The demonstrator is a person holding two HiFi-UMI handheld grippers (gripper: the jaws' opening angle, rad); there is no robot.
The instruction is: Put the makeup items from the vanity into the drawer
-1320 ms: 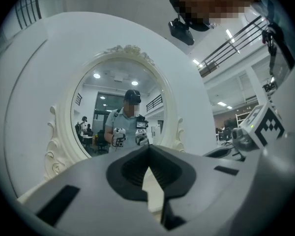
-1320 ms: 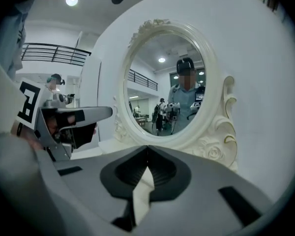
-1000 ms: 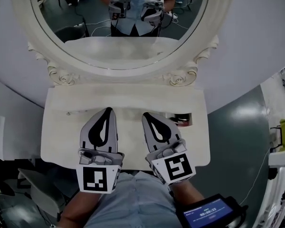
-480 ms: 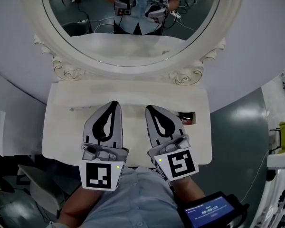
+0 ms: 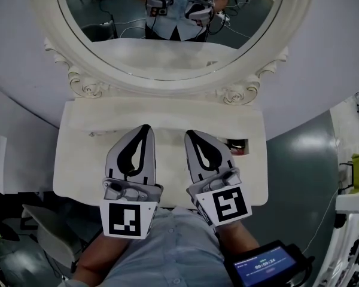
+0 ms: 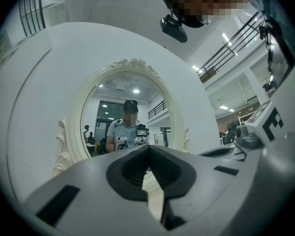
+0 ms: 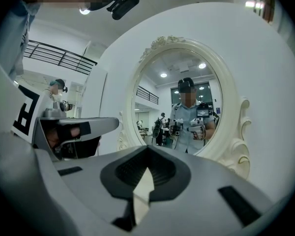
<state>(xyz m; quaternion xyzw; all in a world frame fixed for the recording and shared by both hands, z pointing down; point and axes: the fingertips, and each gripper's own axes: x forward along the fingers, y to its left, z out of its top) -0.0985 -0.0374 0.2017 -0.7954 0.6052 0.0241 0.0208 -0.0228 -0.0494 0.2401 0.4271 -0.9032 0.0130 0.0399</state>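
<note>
Change since earlier frame: head view has shifted, so mirror and tabletop now sit a little lower and further right in the picture; both grippers keep the same side-by-side place.
Makeup items (image 5: 235, 149): dark and reddish things, too small to identify, lying inside a small open compartment (image 5: 245, 141) in the right part of the cream tabletop (image 5: 78, 166).
Other item: one thin small thing (image 5: 94, 134) on the tabletop's left part, kind not readable.
Right gripper (image 5: 189, 134): held level, pointing toward the mirror (image 5: 167, 46); jaws closed tip to tip, nothing between them, confirmed in right gripper view (image 7: 147, 151).
Left gripper (image 5: 145, 128): level and parallel to the right one, just beside it; jaws closed and empty in left gripper view (image 6: 148, 149).
Item vs gripper: compartment lies just to the right of the right gripper's forward half, no contact visible; left gripper is well apart from it.
Surroundings: oval mirror in an ornate cream frame reflects the person and both grippers; pale blue shirt (image 5: 167, 250) at the bottom edge; lit screen device (image 5: 266, 266) at lower right.
</note>
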